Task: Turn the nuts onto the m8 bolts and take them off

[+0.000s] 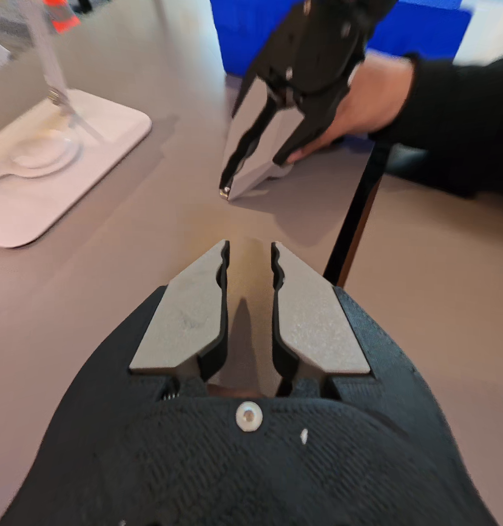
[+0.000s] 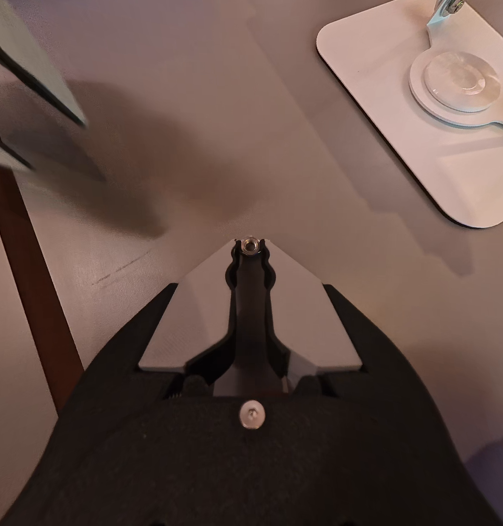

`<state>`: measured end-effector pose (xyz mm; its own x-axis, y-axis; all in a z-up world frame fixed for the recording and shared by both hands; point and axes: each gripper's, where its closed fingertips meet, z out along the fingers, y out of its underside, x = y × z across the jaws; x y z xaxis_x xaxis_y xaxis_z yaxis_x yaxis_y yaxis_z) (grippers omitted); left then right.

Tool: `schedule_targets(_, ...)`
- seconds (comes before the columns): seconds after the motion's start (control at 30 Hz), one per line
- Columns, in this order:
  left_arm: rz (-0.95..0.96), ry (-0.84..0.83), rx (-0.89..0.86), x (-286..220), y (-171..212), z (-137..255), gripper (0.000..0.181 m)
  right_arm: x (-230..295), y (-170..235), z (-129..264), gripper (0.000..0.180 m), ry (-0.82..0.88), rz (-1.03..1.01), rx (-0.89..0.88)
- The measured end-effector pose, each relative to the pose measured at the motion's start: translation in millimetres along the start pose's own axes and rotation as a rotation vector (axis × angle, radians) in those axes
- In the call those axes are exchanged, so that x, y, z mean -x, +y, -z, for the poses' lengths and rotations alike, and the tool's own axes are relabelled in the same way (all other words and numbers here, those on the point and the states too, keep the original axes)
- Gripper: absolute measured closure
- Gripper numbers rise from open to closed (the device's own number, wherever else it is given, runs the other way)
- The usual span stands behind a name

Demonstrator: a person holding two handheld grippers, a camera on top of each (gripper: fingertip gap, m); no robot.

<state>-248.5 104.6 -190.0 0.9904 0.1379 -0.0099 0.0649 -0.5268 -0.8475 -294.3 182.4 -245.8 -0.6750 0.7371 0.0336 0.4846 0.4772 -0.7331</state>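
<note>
right gripper [image 2: 250, 244] pinches a nut [image 2: 250, 246]; left gripper [image 1: 250, 247] empty

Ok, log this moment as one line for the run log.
right tongs: shut on nut, above table | left tongs: open, empty | white stand: untouched | bolt: not visible

Dim, warm light; soft shadows on the table [image 2: 273, 142] ahead of the claws; far edges motion-blurred, wide-angle stretched.
</note>
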Motion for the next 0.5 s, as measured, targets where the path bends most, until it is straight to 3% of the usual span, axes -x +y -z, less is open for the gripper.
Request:
schedule_targets(0.27,0.009,-0.284,-0.212,43.6,-39.3,166.1,0.157,0.2,-0.2,-0.2,0.169,-0.007,-0.004,0.0)
schedule_targets(0.4,0.056,-0.464,-0.099,119.9,-23.6,235.4,0.154,0.1,-0.2,-0.3,0.169,0.001,-0.002,0.0)
schedule_targets(0.5,0.119,-0.528,0.05,179.9,6.9,265.3,0.149,0.1,-0.6,-0.8,0.169,0.01,-0.002,0.002)
